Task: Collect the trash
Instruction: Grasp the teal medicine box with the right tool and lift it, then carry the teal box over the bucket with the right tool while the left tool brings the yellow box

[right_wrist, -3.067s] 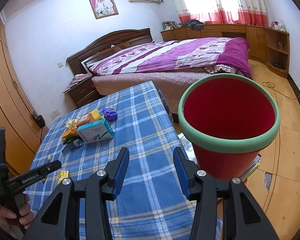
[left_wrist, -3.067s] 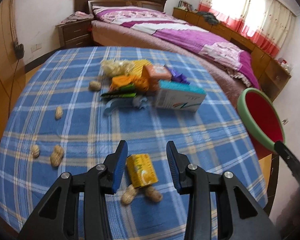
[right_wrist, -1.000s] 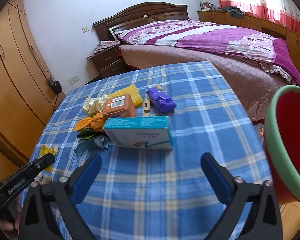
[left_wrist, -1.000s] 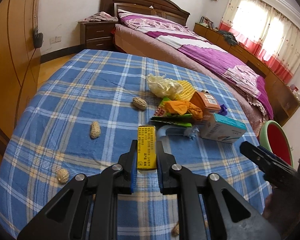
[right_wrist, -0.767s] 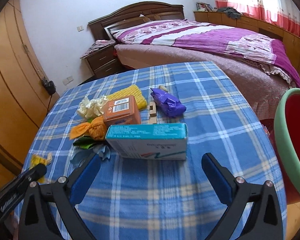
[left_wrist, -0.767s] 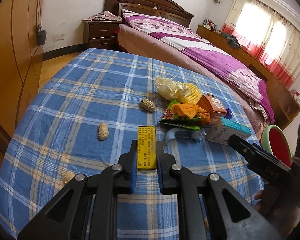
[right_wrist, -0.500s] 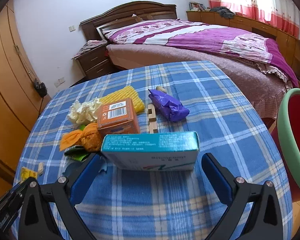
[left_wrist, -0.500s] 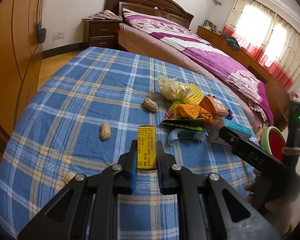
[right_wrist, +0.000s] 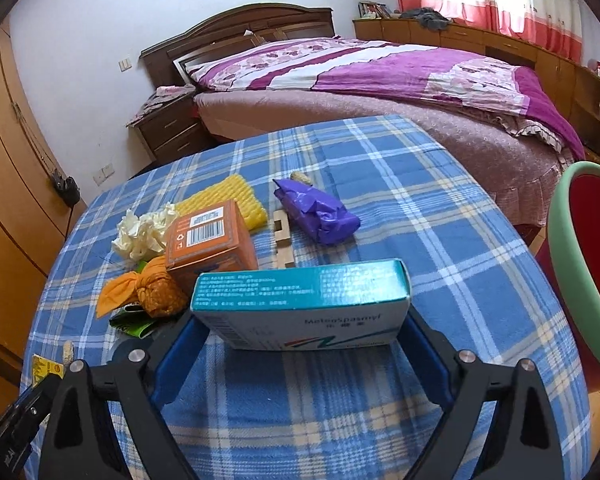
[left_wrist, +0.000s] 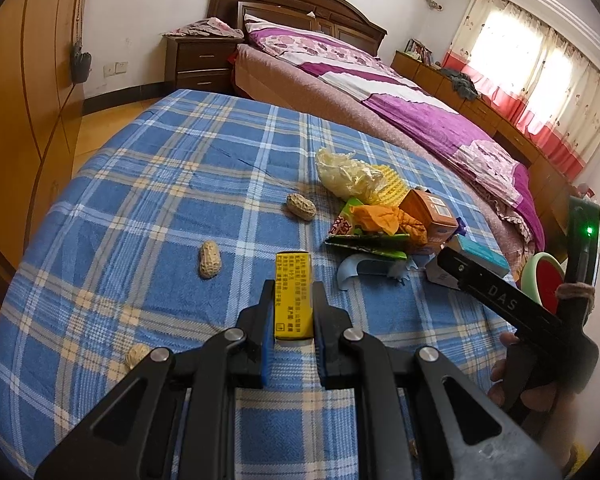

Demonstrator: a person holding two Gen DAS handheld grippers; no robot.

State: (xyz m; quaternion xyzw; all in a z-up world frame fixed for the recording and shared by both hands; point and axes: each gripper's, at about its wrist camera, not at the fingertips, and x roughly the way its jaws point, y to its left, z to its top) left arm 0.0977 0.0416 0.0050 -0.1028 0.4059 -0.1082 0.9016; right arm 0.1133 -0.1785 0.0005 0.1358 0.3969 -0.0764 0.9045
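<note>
Left wrist view first. Left gripper (left_wrist: 293,312) clenched on a small yellow box (left_wrist: 293,294), held up above the blue checked tablecloth (left_wrist: 148,208). Beyond the box, a heap of trash: a crumpled pale bag (left_wrist: 346,174), a yellow mesh pad (left_wrist: 390,188), an orange rag (left_wrist: 384,218), an orange carton (left_wrist: 430,216), a green wrapper (left_wrist: 364,240), a light blue plastic scrap (left_wrist: 360,272). Three peanuts (left_wrist: 209,259) plain on the cloth on the left side, one just off the heap, one in the open, one low beside the gripper's arm. On the right, the other gripper's black arm crossing in front of a teal box (left_wrist: 480,256), with a hand (left_wrist: 516,384) on its handle. Red bin with a green rim (left_wrist: 540,276) past the table edge, partly hidden behind that handle.

Now the right wrist view. Right gripper (right_wrist: 300,332) with jaws closing, spread wide round the teal box (right_wrist: 300,300), one pad at each end; contact too close to call. Box standing on the cloth, blocking part of the heap. Behind it: the orange carton (right_wrist: 210,240), the orange rag (right_wrist: 148,288), the pale bag (right_wrist: 144,232), the yellow pad (right_wrist: 228,200), one purple wrapper (right_wrist: 320,212), one wooden piece (right_wrist: 282,240), one peanut (right_wrist: 300,177) at the far side. Bin (right_wrist: 580,272) at the right edge, off the table. Bed (right_wrist: 380,76) behind.
</note>
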